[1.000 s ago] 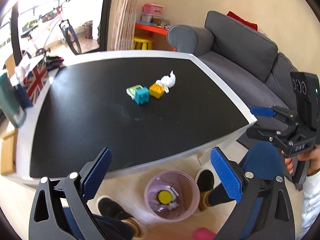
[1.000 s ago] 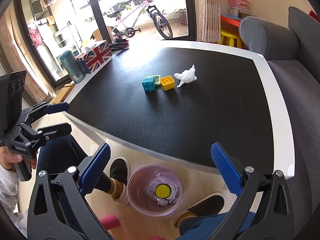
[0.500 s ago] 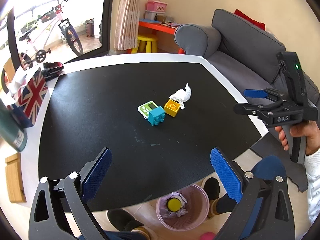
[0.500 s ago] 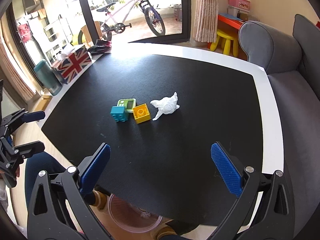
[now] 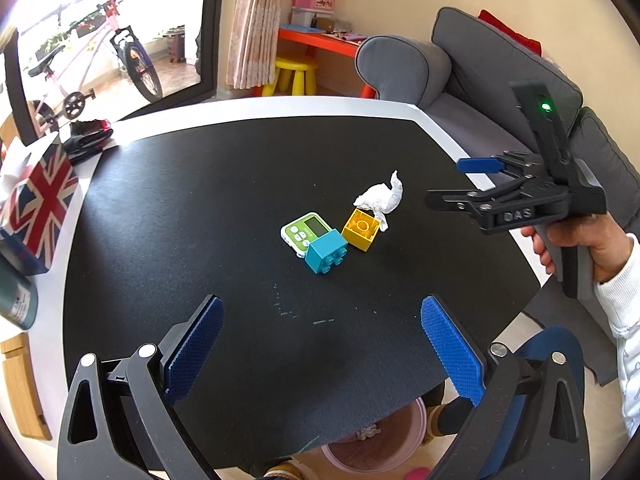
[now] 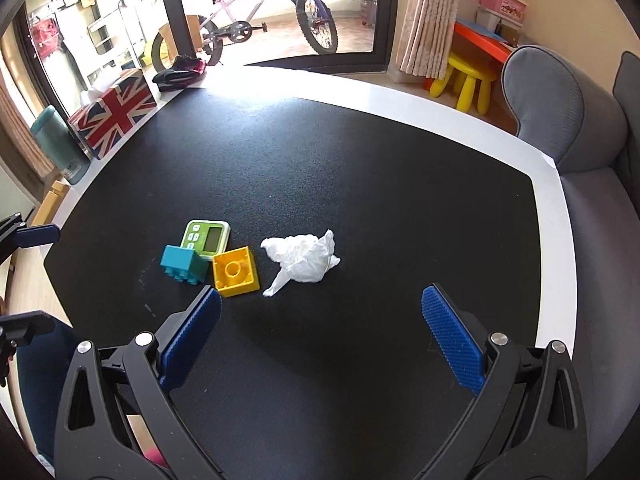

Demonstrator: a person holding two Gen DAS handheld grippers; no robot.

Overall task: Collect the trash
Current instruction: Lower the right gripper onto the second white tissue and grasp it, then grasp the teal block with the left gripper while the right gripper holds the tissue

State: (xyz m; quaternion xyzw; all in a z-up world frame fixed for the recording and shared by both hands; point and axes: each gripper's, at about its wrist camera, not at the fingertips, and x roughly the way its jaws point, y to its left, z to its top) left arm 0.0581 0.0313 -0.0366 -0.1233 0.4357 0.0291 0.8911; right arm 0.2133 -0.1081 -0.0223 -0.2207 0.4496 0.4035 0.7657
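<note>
**Tissue lined up, grab not started yet**

Nearest the camera, the right gripper (image 6: 320, 336) is held over the black table (image 6: 360, 160) with its jaws spread wide and nothing between them. The left gripper (image 5: 320, 344) is spread just as wide and is also empty, hanging over the near edge of the table. Just under that edge, a pink bin (image 5: 376, 444) is partly seen on the floor, with what's probably a bit of white paper already in it (hard to be sure, most of it is hidden by the table).

A little further out, the crumpled white tissue (image 6: 304, 260) is lying on the table, just beside a yellow block (image 6: 234, 272). In the left view they might even be touching, though that can't be settled. A teal block (image 6: 182, 264) and a green timer (image 6: 206, 238) are bunched up on the block's other side.

So the approach step is judged to be in hand. For the next move, the right gripper needs to be lowered around the tissue only, kept clear of the yellow block, then closed. Way back, a flag-print tissue box (image 6: 114, 114) is left alone.
</note>
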